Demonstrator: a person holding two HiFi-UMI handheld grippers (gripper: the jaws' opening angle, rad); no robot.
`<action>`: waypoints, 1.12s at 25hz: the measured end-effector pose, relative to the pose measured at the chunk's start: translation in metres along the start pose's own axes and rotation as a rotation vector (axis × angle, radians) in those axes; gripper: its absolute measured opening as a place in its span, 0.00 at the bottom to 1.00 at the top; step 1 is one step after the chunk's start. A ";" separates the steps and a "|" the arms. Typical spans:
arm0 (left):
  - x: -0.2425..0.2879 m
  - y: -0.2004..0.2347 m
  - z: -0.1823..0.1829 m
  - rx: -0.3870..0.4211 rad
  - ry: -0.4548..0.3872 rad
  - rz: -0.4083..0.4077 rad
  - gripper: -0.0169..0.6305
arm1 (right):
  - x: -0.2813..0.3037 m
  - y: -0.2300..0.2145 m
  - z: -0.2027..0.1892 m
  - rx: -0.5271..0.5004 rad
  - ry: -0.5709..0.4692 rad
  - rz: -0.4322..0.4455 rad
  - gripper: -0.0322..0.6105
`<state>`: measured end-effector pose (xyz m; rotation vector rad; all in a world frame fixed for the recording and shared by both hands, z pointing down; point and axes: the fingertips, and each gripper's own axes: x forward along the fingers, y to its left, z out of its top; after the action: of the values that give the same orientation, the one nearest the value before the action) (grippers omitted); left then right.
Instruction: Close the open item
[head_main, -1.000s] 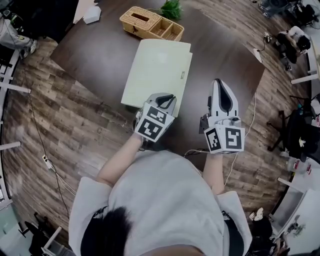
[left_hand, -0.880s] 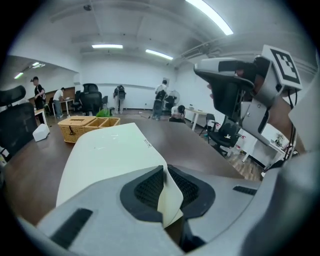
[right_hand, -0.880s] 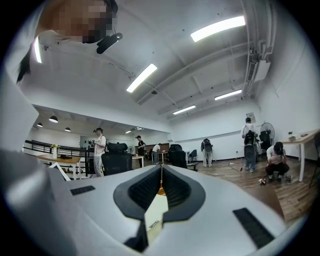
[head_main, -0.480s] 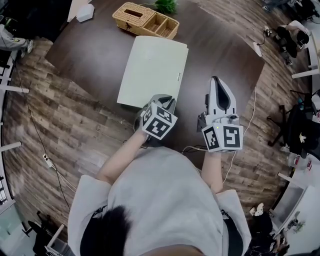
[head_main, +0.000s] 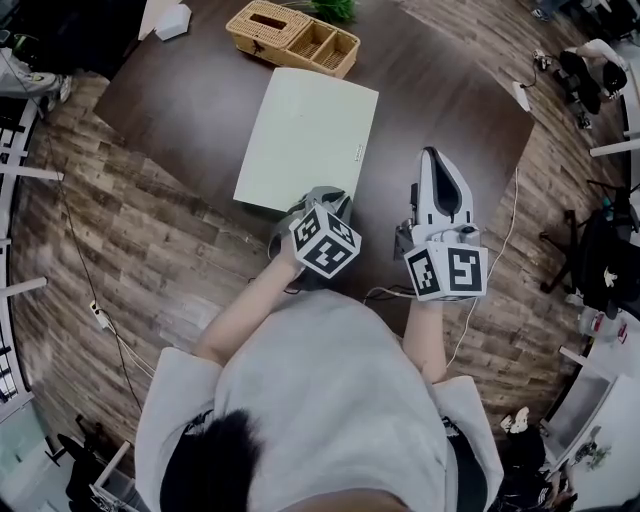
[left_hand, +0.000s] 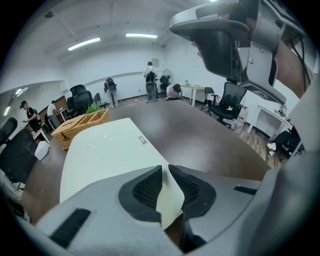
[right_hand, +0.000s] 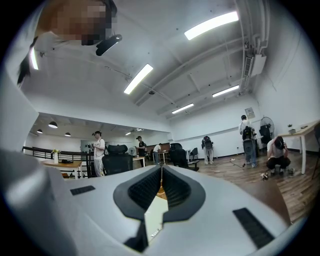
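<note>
A pale green flat case (head_main: 308, 140) lies closed and flat on the dark table (head_main: 190, 100), with a small label near its right edge. My left gripper (head_main: 329, 197) hovers at its near right corner. In the left gripper view the left gripper's (left_hand: 165, 167) jaws are opening, a narrow slit between the pads (left_hand: 145, 187), and the case's (left_hand: 100, 150) rounded corner shows in that slit. My right gripper (head_main: 433, 156) is over bare table to the right of the case, with nothing in it. In its own view the right gripper (right_hand: 161, 168) is shut.
A wicker basket (head_main: 293, 38) with compartments stands at the table's far edge, a green plant (head_main: 328, 8) behind it. A white object (head_main: 172, 20) lies at the far left corner. Cables run over the wooden floor (head_main: 100, 320). People and office chairs stand far back.
My left gripper has turned, its marker cube swinging right, and stays at the case's near corner. The case lies flat throughout. The right gripper has barely moved.
</note>
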<state>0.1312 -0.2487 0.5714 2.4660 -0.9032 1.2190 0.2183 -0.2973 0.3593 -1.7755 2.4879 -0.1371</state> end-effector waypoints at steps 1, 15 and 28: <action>0.001 0.000 -0.001 0.004 0.010 -0.005 0.08 | 0.000 0.000 0.000 0.002 0.000 0.002 0.07; 0.009 -0.005 -0.006 0.013 0.078 -0.063 0.11 | 0.000 -0.003 -0.003 0.019 -0.005 0.017 0.07; 0.004 -0.021 -0.004 -0.057 0.000 -0.167 0.31 | -0.009 -0.006 0.001 0.018 -0.012 0.006 0.07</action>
<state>0.1433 -0.2323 0.5778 2.4403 -0.7049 1.1219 0.2269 -0.2911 0.3590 -1.7561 2.4758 -0.1473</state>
